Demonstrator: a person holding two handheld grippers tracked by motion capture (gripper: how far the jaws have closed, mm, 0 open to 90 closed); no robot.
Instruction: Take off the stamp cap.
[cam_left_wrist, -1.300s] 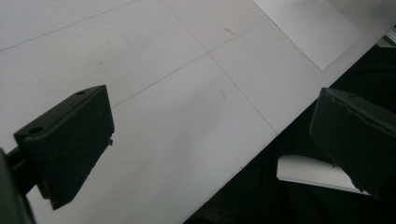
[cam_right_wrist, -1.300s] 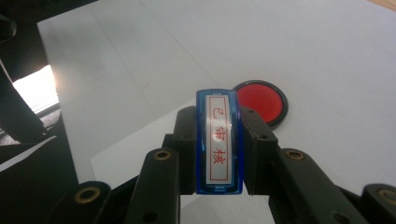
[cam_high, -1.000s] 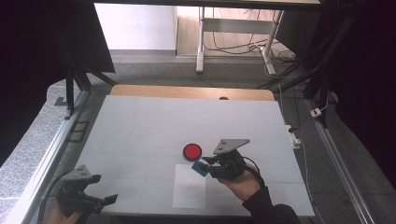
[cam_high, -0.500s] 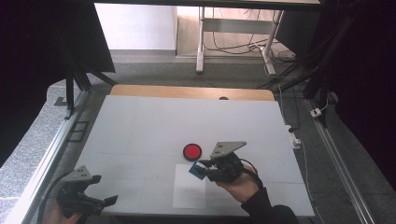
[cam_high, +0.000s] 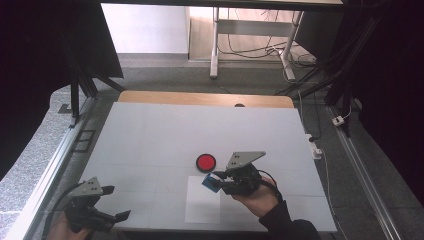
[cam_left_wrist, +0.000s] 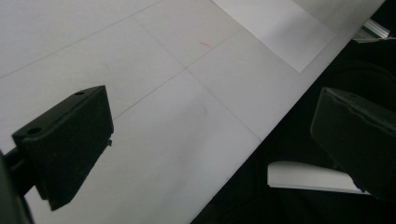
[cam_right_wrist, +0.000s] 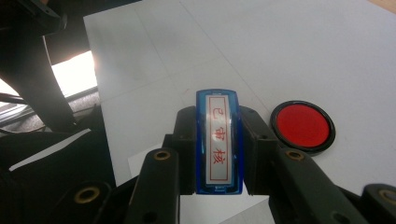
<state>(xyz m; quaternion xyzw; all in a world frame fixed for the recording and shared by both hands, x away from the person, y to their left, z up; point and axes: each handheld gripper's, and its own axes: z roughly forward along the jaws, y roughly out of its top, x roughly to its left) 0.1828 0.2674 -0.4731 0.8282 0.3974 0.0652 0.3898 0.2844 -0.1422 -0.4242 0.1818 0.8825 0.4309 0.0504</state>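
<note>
My right gripper (cam_high: 218, 183) hovers just above the table near its front middle, shut on a blue stamp (cam_high: 210, 183). In the right gripper view the stamp (cam_right_wrist: 218, 140) sits upright between the two black jaws, and its white label with red characters faces the camera. A round red ink pad (cam_high: 205, 162) in a black rim lies on the table just beyond the stamp, also seen as the ink pad (cam_right_wrist: 303, 126) to the right of the jaws. A white paper sheet (cam_high: 202, 210) lies flat below the stamp. My left gripper (cam_high: 116, 203) rests at the front left corner, open, with nothing between its jaws (cam_left_wrist: 210, 140).
The white table (cam_high: 150, 135) ends in a wooden strip at the back. A metal rail (cam_high: 55, 160) runs along its left side. The left gripper reaches over the table's front edge (cam_left_wrist: 243, 154), with dark floor beyond it. Desk legs and cables stand far behind.
</note>
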